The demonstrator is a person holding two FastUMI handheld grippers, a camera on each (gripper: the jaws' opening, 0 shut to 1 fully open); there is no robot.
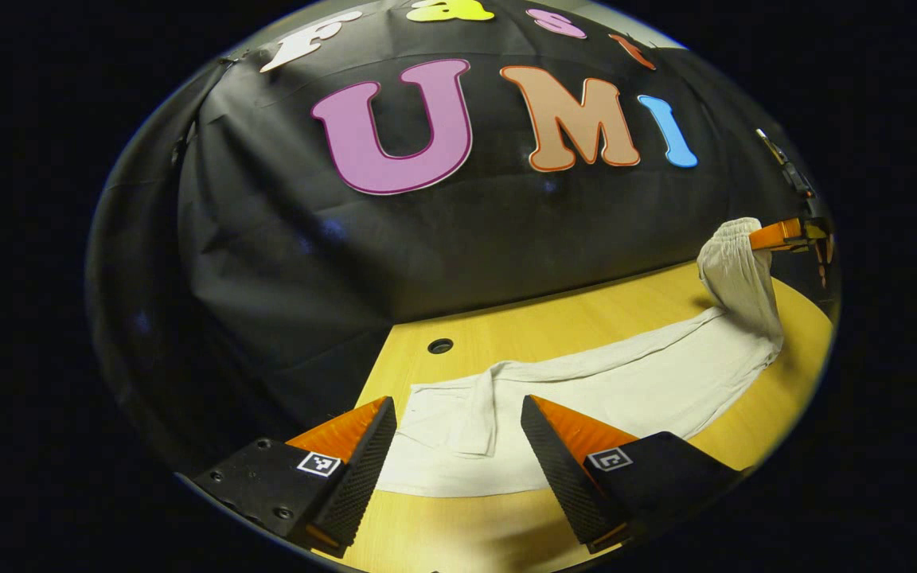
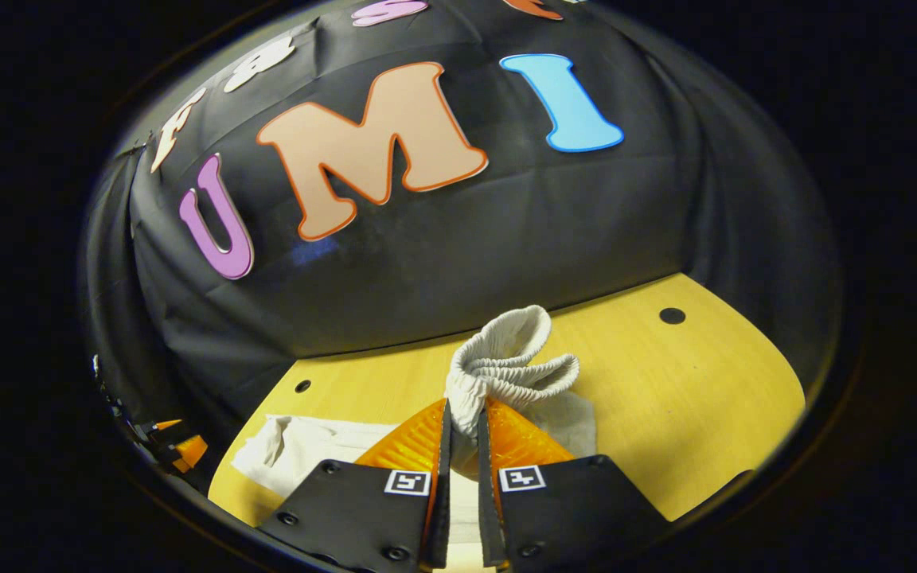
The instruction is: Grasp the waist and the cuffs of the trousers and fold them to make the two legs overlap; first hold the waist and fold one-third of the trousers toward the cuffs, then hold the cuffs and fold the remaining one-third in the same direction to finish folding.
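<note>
While I hold both tools over the desk, this is how I read it.
Right hand-held gripper (image 2: 462, 434): its two fingers are pressed together on the bunched elastic waist (image 2: 506, 362) of the trousers (image 1: 626, 382), which it has lifted clear of the desk (image 2: 689, 398).
Left hand-held gripper (image 1: 458, 446): fingers spread apart, gripping nothing, hovering just above the cuffs (image 1: 446, 434), which lie flat between and beyond its fingers.
Trousers' long axis: from the cuffs at my left gripper the pale cloth runs away across the desk to the raised waist at the far right of the left gripper view.
Deciding relation: the waist lies well apart from the cuffs, so I judge the right gripper must carry it along that axis, toward my left one.
Nearer hand: left for the cuffs, right for the waist.
Hard to make out: whether the two legs lie squarely over each other; the cloth under the right gripper's fingers is hidden.
</note>
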